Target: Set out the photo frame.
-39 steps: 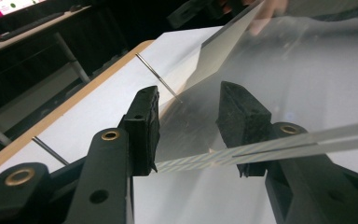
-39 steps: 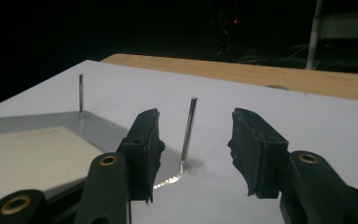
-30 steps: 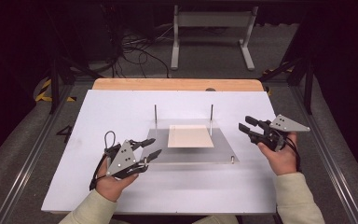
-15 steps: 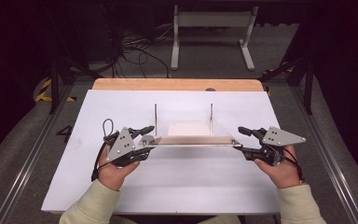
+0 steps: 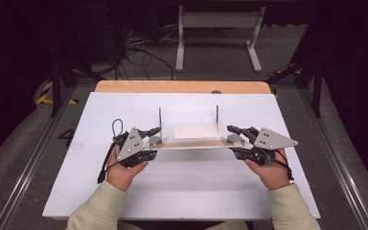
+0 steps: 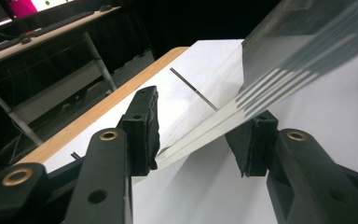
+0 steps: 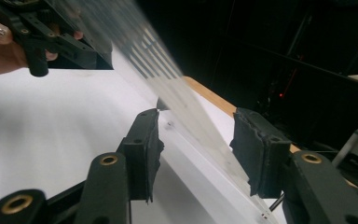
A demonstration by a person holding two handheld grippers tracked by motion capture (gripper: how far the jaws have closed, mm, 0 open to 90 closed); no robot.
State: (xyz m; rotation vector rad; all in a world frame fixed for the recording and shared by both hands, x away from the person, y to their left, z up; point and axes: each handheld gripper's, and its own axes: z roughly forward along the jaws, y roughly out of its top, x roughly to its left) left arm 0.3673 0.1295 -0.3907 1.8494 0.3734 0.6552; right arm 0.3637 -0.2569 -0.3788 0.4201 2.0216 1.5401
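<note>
From above, we see the left gripper (image 5: 149,142) and right gripper (image 5: 234,140) holding the two ends of a clear plate (image 5: 191,142), lifted and tilted above the middle of the white table (image 5: 182,187). In the left gripper view, our jaws have just been closing and straddle the plate's tilted edge (image 6: 242,105). In the right gripper view, our jaws, also just closing, bracket the plate (image 7: 186,107); we judge the lift underway, and next both ends must move evenly.

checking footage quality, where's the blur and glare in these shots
Left gripper view: the clear plate smears into streaks while the left tool stays sharp. Right gripper view: the plate is streaked again, the right tool crisp. High view: evenly lit white table, dark surroundings, no strong glare.
</note>
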